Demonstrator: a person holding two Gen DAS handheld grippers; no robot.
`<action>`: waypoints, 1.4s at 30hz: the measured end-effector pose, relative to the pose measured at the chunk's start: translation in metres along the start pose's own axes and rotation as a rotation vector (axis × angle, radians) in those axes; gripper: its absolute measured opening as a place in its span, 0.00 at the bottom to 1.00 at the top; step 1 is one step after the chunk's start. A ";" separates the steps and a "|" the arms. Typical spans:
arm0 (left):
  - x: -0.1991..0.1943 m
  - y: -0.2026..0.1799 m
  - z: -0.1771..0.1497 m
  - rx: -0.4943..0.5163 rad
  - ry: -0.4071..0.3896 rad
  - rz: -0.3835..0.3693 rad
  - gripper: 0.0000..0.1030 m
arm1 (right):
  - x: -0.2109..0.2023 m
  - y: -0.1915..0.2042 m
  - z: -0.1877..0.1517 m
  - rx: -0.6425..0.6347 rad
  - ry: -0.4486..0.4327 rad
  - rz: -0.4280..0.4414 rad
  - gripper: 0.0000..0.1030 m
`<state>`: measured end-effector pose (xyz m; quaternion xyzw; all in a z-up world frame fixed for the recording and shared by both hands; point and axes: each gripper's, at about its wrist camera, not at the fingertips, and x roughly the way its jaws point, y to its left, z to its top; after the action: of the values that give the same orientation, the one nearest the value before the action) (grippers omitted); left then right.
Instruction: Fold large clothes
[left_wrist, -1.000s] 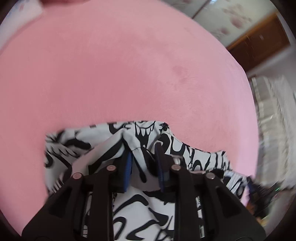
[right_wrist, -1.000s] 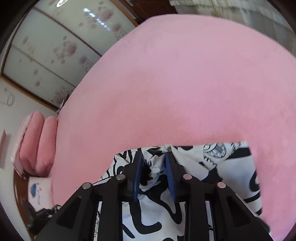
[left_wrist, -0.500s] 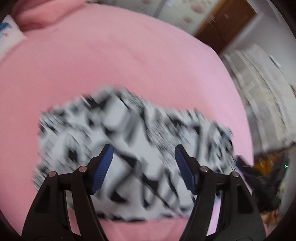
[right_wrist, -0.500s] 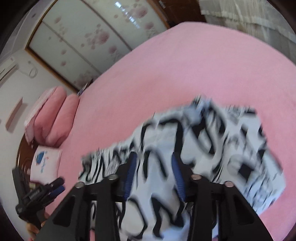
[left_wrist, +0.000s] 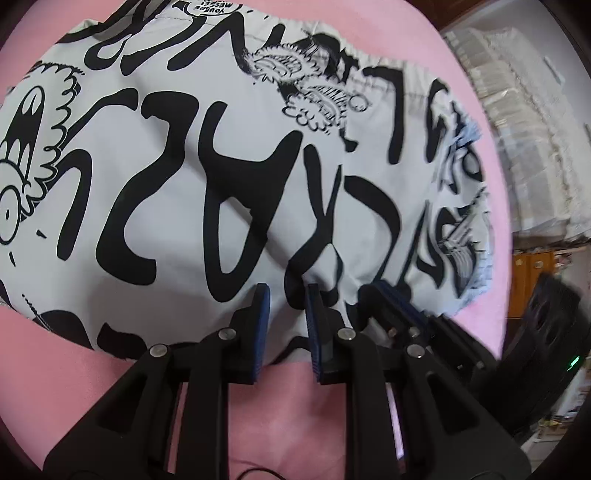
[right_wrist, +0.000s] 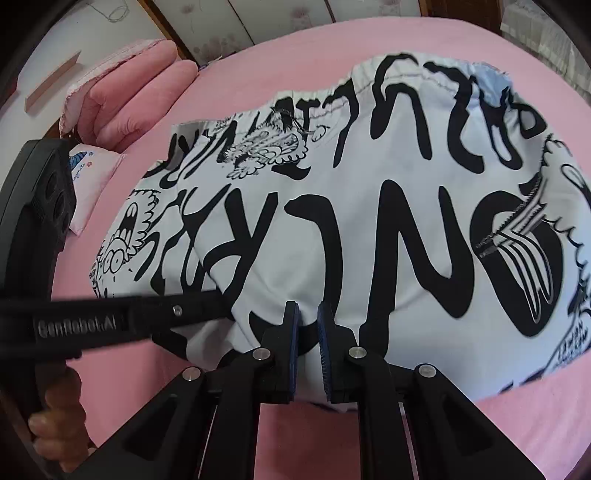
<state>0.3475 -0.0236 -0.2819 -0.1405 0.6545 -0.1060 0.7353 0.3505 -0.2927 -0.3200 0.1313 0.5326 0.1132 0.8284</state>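
Both hand-held grippers reclosed | one garment pinched

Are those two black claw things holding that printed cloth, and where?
Yes. Left gripper and right gripper each pinch the near edge of the white black-lettered garment, side by side.

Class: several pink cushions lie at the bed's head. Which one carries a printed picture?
The flat pale pillow beside the left gripper's body; it bears a small blue print, while the plump folded cushions behind are plain.
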 end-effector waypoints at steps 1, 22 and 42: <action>0.006 -0.001 0.000 -0.001 -0.004 0.022 0.16 | 0.002 -0.004 0.001 0.008 0.006 -0.003 0.01; -0.066 0.129 -0.016 -0.310 -0.265 0.266 0.05 | -0.070 -0.105 0.023 0.016 -0.203 -0.500 0.00; 0.064 -0.060 0.071 0.209 -0.068 0.024 0.06 | 0.050 0.013 0.062 -0.001 -0.055 0.077 0.00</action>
<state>0.4275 -0.0972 -0.3138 -0.0589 0.6160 -0.1600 0.7690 0.4262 -0.2699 -0.3332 0.1545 0.5041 0.1417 0.8378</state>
